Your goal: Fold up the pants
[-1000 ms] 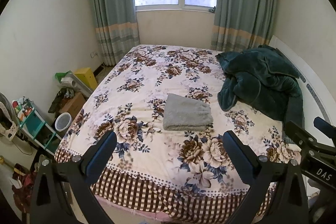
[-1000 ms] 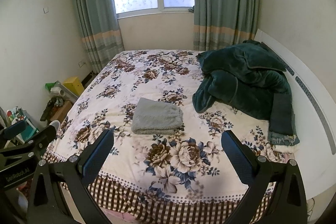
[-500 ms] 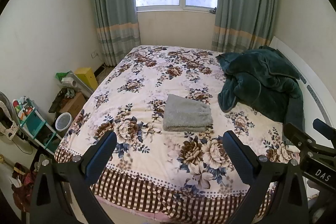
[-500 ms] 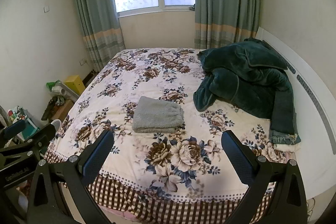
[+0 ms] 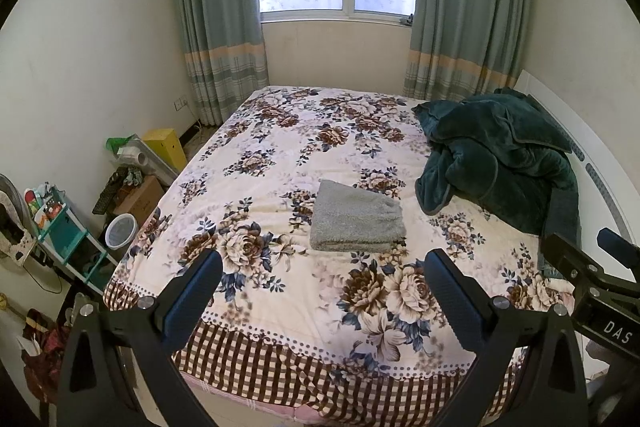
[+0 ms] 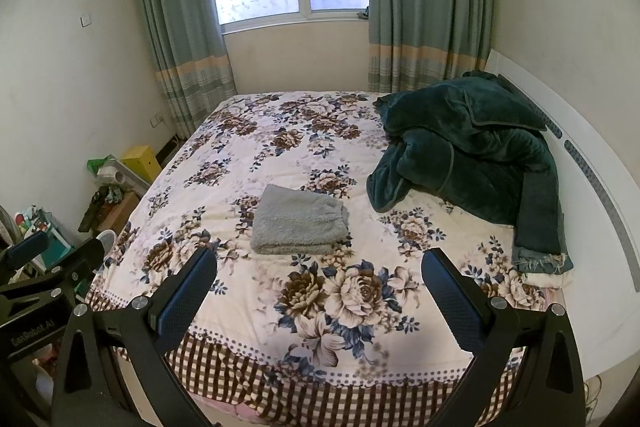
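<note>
Grey fleece pants (image 5: 355, 218) (image 6: 299, 220) lie folded into a neat rectangle near the middle of the floral bedspread (image 5: 280, 155) (image 6: 280, 147). My left gripper (image 5: 323, 273) hangs open over the bed's near edge, well short of the pants, nothing between its fingers. My right gripper (image 6: 319, 271) is open too, held at the same distance beside the left one. Part of the right gripper's body shows at the right edge of the left wrist view, and part of the left gripper's body at the left edge of the right wrist view.
A dark green blanket (image 5: 500, 159) (image 6: 472, 151) is heaped at the bed's right side against the white headboard (image 6: 592, 163), with jeans (image 6: 538, 227) draped below it. Boxes, a small bin (image 5: 118, 231) and a teal shelf (image 5: 68, 239) crowd the floor left of the bed.
Both grippers have drawn back slightly from the bed and tilted; the pants have not moved and both grippers stay open.
</note>
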`<action>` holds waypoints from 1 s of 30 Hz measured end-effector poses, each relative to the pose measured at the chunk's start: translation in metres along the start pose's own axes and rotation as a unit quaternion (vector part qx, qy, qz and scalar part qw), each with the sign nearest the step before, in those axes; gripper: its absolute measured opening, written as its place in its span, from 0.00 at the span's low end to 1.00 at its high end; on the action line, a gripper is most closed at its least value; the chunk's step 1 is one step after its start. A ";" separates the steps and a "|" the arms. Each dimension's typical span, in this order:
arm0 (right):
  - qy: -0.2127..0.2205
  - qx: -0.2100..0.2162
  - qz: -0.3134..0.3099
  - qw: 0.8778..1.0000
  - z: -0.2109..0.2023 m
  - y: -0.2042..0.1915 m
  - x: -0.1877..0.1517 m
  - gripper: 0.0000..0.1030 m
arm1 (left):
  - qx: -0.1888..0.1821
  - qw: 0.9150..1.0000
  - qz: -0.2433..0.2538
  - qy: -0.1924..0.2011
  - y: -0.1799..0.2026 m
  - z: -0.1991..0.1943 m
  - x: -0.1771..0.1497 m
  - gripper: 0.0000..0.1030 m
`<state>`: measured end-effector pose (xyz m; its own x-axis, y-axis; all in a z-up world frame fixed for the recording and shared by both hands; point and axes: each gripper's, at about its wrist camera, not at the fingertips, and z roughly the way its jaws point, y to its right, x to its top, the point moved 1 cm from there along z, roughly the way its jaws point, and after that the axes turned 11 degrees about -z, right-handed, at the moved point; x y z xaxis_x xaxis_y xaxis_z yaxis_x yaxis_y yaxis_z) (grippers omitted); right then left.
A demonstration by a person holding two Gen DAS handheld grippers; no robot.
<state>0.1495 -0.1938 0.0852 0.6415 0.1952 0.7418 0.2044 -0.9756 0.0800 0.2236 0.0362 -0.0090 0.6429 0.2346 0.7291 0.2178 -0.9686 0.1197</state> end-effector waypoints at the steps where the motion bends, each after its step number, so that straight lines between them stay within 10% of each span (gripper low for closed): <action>1: -0.001 0.001 -0.001 1.000 0.000 0.000 0.001 1.00 | 0.000 1.000 0.001 0.000 0.000 0.000 0.000 1.00; 30: -0.002 0.000 0.000 1.000 -0.001 0.001 0.003 1.00 | -0.003 1.000 0.001 0.003 -0.005 -0.003 0.006 1.00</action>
